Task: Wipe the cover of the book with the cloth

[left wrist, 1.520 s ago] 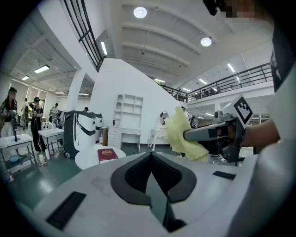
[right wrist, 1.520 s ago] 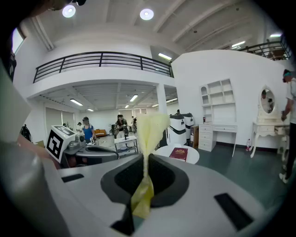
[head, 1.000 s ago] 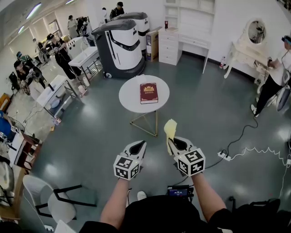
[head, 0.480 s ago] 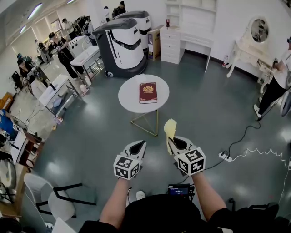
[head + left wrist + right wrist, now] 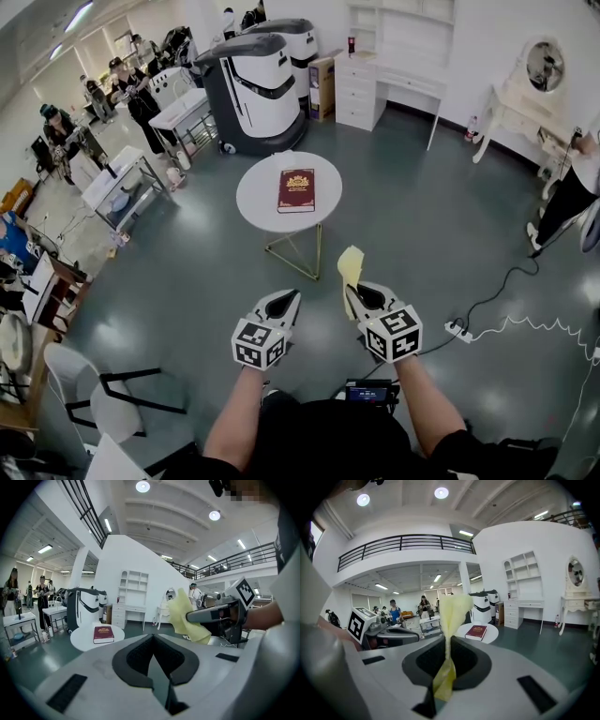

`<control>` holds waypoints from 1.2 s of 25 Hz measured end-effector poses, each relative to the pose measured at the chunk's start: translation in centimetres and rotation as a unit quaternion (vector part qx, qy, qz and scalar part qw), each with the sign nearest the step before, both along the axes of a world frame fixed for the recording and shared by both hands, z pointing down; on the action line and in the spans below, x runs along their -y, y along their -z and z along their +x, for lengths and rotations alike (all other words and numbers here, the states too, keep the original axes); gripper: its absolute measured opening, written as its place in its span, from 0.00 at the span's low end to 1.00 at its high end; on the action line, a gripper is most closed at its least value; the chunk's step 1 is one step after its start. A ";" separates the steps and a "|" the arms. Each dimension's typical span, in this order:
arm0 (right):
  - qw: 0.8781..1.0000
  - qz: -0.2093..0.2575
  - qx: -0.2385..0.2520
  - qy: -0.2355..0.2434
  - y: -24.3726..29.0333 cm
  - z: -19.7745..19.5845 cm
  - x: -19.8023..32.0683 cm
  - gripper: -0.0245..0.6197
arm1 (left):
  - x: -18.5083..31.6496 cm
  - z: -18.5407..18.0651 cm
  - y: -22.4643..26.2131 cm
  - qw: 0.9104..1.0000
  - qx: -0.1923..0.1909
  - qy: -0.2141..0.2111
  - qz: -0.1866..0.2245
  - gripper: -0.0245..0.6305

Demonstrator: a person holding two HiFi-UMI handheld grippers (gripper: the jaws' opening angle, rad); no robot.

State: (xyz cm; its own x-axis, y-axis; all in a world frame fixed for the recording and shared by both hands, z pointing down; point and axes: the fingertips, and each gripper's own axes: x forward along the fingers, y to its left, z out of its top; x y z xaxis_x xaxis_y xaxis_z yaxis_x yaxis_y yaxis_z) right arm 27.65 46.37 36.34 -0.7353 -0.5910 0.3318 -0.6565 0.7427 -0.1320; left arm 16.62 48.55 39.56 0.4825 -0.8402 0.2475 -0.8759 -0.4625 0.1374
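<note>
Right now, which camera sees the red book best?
The head view. It looks down on the red book, so its whole cover shows, lying on the round white table. The left gripper view shows it small, far off and nearly edge-on. The right gripper view shows it small too, slanted, just right of the yellow cloth.

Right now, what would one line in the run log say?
stage: wipe not begun | left tongs: shut, empty | right tongs: shut on cloth | book: closed, on round table, untouched
</note>
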 end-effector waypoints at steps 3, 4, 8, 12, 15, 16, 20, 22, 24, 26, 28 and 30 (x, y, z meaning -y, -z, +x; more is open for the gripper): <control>1.000 -0.007 0.000 0.007 -0.6 1.0 0.3 0.16 | 0.1 1.2 -0.4 1.000 -0.004 0.004 -0.004 0.05; 1.000 -0.010 0.000 0.008 -0.9 1.2 0.4 0.16 | 0.1 1.4 -0.6 1.000 -0.004 0.005 -0.007 0.05; 1.000 -0.019 -0.002 0.006 -1.7 1.3 1.5 0.16 | 1.1 1.3 -1.7 1.000 -0.006 0.006 -0.019 0.05; 1.000 -0.023 -0.003 -0.004 -2.2 0.8 3.3 0.16 | 2.9 0.4 -2.2 1.000 -0.007 0.003 -0.022 0.05; 1.000 -0.028 -0.008 -0.009 -2.7 -0.6 4.5 0.16 | 4.3 -1.0 -2.5 1.000 -0.011 -0.001 -0.024 0.05; 0.999 -0.029 -0.010 -0.009 -2.9 -1.3 4.9 0.16 | 4.9 -1.7 -2.7 1.000 -0.013 -0.001 -0.025 0.05; 0.999 -0.031 -0.017 -0.019 -2.9 -4.0 7.2 0.16 | 7.3 -4.6 -3.1 0.999 -0.018 -0.006 -0.030 0.05; 0.999 -0.032 -0.019 -0.027 -2.7 -5.3 8.4 0.16 | 8.6 -6.2 -3.1 0.999 -0.022 -0.011 -0.032 0.05; 0.999 -0.032 -0.021 -0.036 -2.5 -6.8 9.7 0.16 | 10.0 -7.8 -3.0 0.999 -0.025 -0.017 -0.033 0.05; 0.998 -0.032 -0.024 -0.046 -2.3 -8.3 10.9 0.16 | 11.4 -9.5 -2.8 0.999 -0.025 -0.026 -0.034 0.05; 0.998 -0.032 -0.025 -0.058 -2.3 -9.7 12.1 0.16 | 12.8 -11.1 -2.8 0.998 -0.026 -0.037 -0.033 0.05; 0.997 -0.032 -0.026 -0.070 -2.3 -11.1 13.2 0.16 | 14.0 -12.7 -2.9 0.998 -0.026 -0.048 -0.033 0.05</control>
State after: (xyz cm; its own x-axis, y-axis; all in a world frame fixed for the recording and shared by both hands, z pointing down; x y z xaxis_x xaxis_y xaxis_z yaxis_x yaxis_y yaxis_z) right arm 16.52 33.16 38.66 -0.6276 -0.6634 0.4074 -0.7607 0.6340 -0.1393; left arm 3.95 34.56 42.43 0.5736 -0.7720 0.2737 -0.8189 -0.5322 0.2150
